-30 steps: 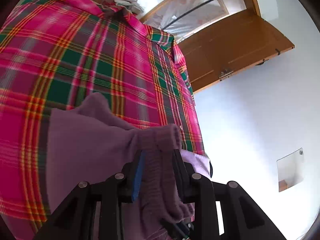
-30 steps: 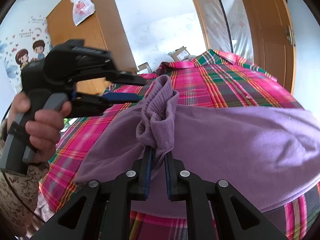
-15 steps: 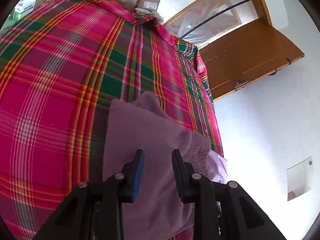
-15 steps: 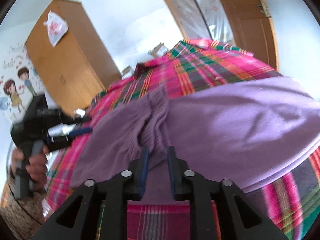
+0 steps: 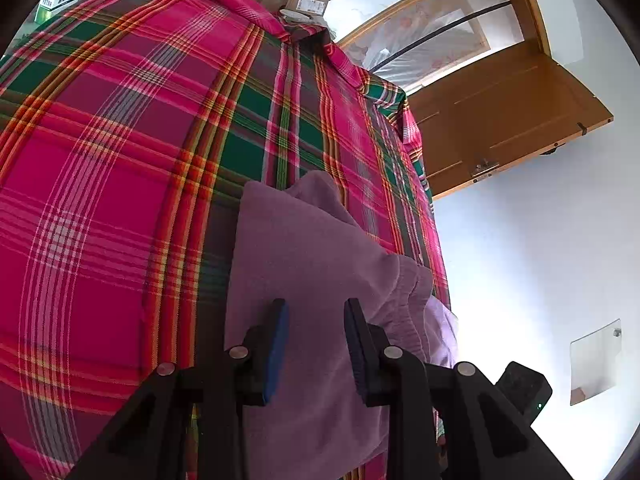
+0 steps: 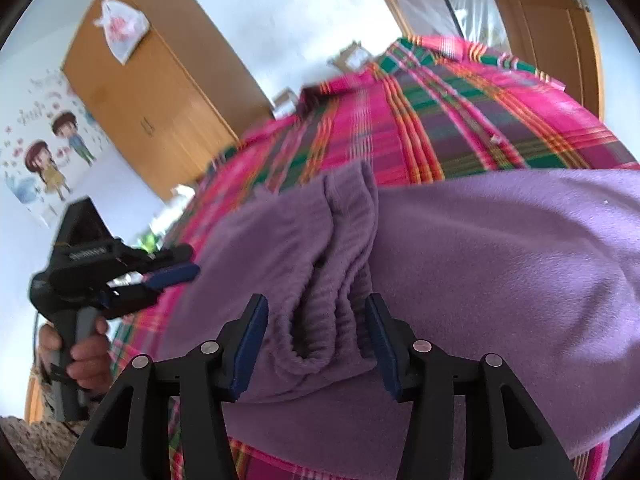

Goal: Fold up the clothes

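The purple garment lies spread on the plaid bedcover, its ribbed cuff bunched in ridges at the near edge, at 6 o'clock in the right wrist view. In the left wrist view the same cloth runs from 6 o'clock up toward the centre, ribbed edge at 4 o'clock.

The right gripper stands with its tongs spread wide, the cuff lying loose between the pads and gripped by neither. The left gripper is likewise spread over flat fleece, pinching nothing; from the right wrist view it shows at 9 o'clock, held in a hand, off the garment's edge.

Risks, as I judge them: the cuff is puckered, so a fold made over it may set creases into the stack. The fleece is soft and thick; a closing pinch could catch only the top layer, or snag the bedcover beneath and drag it along. The garment lies close to the bed's edge at 4 o'clock in the left view, so a pull that way could slide it off.

Count: one purple garment, one bedcover, two grippers, one hand visible, one wardrobe at 11 o'clock, one door at 2 o'clock.
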A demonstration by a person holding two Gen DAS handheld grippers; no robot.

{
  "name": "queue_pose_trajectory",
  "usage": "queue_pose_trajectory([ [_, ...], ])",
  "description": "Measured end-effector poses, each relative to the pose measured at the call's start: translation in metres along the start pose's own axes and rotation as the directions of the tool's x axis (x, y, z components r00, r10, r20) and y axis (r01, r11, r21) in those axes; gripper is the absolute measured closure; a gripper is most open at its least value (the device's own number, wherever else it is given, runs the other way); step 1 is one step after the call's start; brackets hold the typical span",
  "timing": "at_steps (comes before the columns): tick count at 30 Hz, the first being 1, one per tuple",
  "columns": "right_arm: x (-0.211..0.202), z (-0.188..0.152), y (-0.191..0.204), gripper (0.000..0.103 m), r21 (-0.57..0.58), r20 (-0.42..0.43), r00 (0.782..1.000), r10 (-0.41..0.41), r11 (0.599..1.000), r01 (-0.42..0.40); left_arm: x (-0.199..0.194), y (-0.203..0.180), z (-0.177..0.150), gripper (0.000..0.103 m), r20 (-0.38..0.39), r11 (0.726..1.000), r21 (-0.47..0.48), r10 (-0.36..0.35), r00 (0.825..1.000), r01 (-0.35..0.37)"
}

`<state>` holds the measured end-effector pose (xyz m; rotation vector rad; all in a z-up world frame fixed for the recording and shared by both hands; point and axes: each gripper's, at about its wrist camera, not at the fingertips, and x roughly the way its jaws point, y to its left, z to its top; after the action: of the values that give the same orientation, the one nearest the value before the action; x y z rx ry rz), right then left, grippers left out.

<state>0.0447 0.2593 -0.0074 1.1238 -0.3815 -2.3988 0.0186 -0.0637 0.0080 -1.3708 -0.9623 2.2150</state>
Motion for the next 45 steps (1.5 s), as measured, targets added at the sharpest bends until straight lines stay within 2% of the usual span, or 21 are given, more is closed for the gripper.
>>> queue_pose_trajectory([
  [2,0.004,0.002,0.004,0.05,-0.013,-0.008,1.0,-0.02,1.0,0.02,0.001,0.002,0.001,0.074,0.0,1.0,-0.005,-0.001,1.0,0.001],
  [4,0.003,0.002,0.003,0.052,0.004,0.0,1.0,0.003,1.0,-0.003,0.001,0.003,0.001,0.074,0.001,1.0,-0.013,-0.003,1.0,0.003],
  [5,0.003,0.002,0.003,0.064,0.015,0.001,1.0,0.018,1.0,-0.018,0.001,0.004,0.002,0.074,0.001,1.0,-0.016,-0.003,1.0,0.003],
  [7,0.002,0.002,0.003,0.08,0.021,0.003,1.0,0.027,0.999,-0.027,0.002,0.005,0.003,0.074,0.0,1.0,-0.021,-0.002,1.0,0.002],
  [10,-0.006,0.0,0.005,0.086,0.022,0.023,0.999,0.047,0.999,-0.047,0.003,0.007,0.003,0.074,-0.003,1.0,-0.027,0.001,1.0,-0.001],
  [20,-0.043,-0.012,0.002,0.087,0.154,0.101,0.992,0.079,0.984,-0.094,0.001,0.008,0.003,0.074,0.003,1.0,-0.028,-0.006,1.0,0.006],
  [23,-0.038,-0.02,-0.005,0.086,0.164,0.086,0.996,0.026,0.986,-0.04,0.001,0.008,0.002,0.074,0.003,1.0,-0.027,-0.012,1.0,0.012],
  [27,-0.025,-0.026,-0.014,0.085,0.177,0.045,0.999,-0.007,0.984,-0.001,0.004,0.007,0.002,0.074,0.0,1.0,-0.018,-0.001,1.0,0.001],
  [30,-0.025,-0.022,-0.013,0.081,0.148,0.036,0.999,-0.023,0.989,0.018,0.006,0.005,0.004,0.074,0.006,1.0,-0.012,0.011,1.0,-0.011],
  [32,-0.03,-0.016,-0.008,0.073,0.096,0.049,0.996,-0.079,0.993,0.074,0.007,0.004,0.005,0.074,0.01,1.0,-0.008,0.018,1.0,-0.018],
  [35,-0.043,-0.003,-0.003,0.073,0.035,0.13,0.981,-0.146,0.989,0.143,0.008,0.003,0.008,0.074,0.017,1.0,-0.004,0.027,0.999,-0.027],
  [38,-0.043,0.013,-0.002,0.073,-0.019,0.156,0.981,-0.119,0.992,0.123,0.007,0.002,0.011,0.074,0.024,0.999,-0.004,0.034,0.999,-0.034],
  [40,-0.033,0.022,-0.003,0.073,-0.047,0.135,0.987,-0.091,0.994,0.098,0.007,0.001,0.013,0.074,0.027,0.999,-0.002,0.04,0.999,-0.04],
  [45,0.0,0.044,-0.011,0.073,-0.058,0.018,1.0,-0.006,0.998,0.007,0.008,0.0,0.02,0.074,0.035,0.998,0.003,0.06,0.998,-0.06],
])
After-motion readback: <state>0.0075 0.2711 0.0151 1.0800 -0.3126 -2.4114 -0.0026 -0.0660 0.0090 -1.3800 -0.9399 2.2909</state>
